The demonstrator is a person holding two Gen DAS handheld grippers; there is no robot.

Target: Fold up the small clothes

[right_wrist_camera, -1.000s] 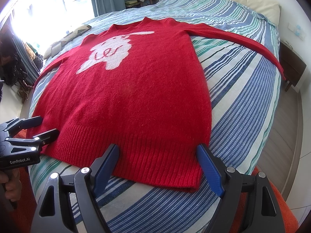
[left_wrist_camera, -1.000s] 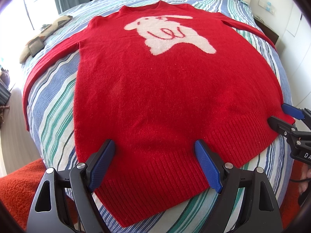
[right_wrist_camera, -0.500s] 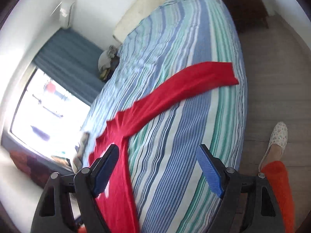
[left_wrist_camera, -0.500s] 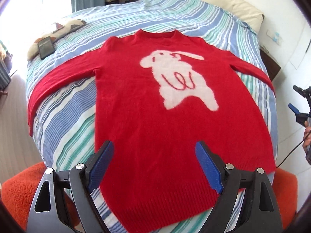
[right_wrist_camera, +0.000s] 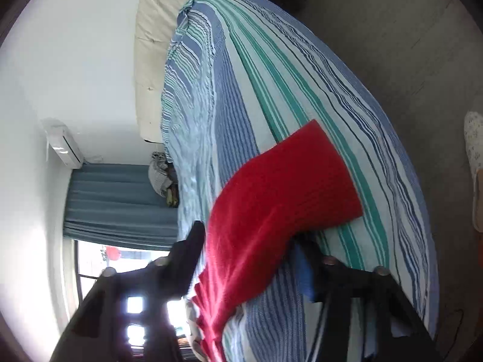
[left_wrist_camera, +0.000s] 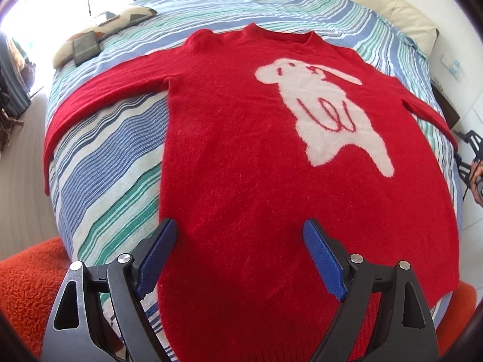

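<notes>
Garment: red knitted sweater with a white fuzzy rabbit figure, spread flat, front side up, on the bed; collar toward the headboard, hem toward the left wrist camera
Rabbit figure: on the chest part, with thin red loop lines inside the white
Left sleeve of the garment: long red knit sleeve, stretched out sideways over the bedding, the cuff hanging over the bed edge
Right sleeve of the garment: red sleeve with ribbed cuff, lying across the stripes at the other bed edge, passing between the two fingers of the right gripper
Bed: blue, green and white striped bed cover, under the whole sweater
Left gripper: black two-finger tool with blue pads, hovering over the lower body of the sweater, fingers wide apart, nothing between the pads
Right gripper: black two-finger tool, dark against the window light, turned on its side; fingers spread with the sleeve cloth in the gap; contact with the pads, cannot tell
Right gripper in left view: small dark frame at the right border, beside the sleeve end
Pillow: patterned flat cushion on the far left corner of the bed, a dark flat rectangular device lying on it
Floor side: orange fluffy rug below the bed corner
</notes>
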